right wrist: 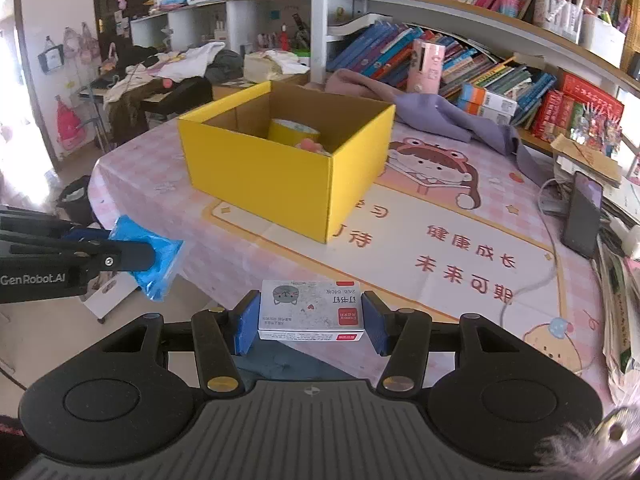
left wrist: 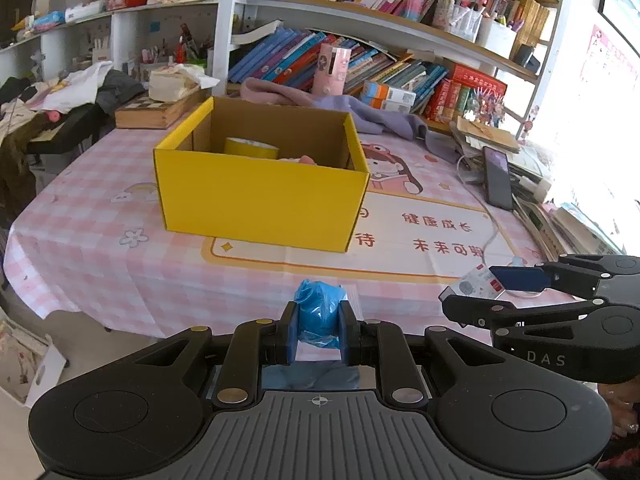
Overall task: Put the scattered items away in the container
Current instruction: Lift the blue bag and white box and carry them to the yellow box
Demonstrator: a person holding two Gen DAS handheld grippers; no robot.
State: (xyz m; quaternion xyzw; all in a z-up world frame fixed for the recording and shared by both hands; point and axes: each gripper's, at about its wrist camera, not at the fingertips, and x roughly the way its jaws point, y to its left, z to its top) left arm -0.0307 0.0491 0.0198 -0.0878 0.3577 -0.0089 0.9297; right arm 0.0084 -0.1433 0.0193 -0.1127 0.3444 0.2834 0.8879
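Left wrist view: left gripper (left wrist: 318, 330) at lower centre is clamped on a crumpled blue plastic bag (left wrist: 319, 307); the yellow box (left wrist: 262, 196) sits mid-frame on the pink checked tabletop (left wrist: 100, 248), a yellow tape roll (left wrist: 250, 147) inside. Right wrist view: right gripper (right wrist: 311, 322) at lower centre grips a white staple box (right wrist: 310, 308) by its ends above the tabletop's near edge; the yellow box stands at upper centre, the bag at far left.

The yellow cardboard box (left wrist: 260, 196) looks smooth and matt. Near it, the crinkly blue plastic bag (left wrist: 319, 314) shines, and the small white paper box (right wrist: 311, 312) looks glossy.
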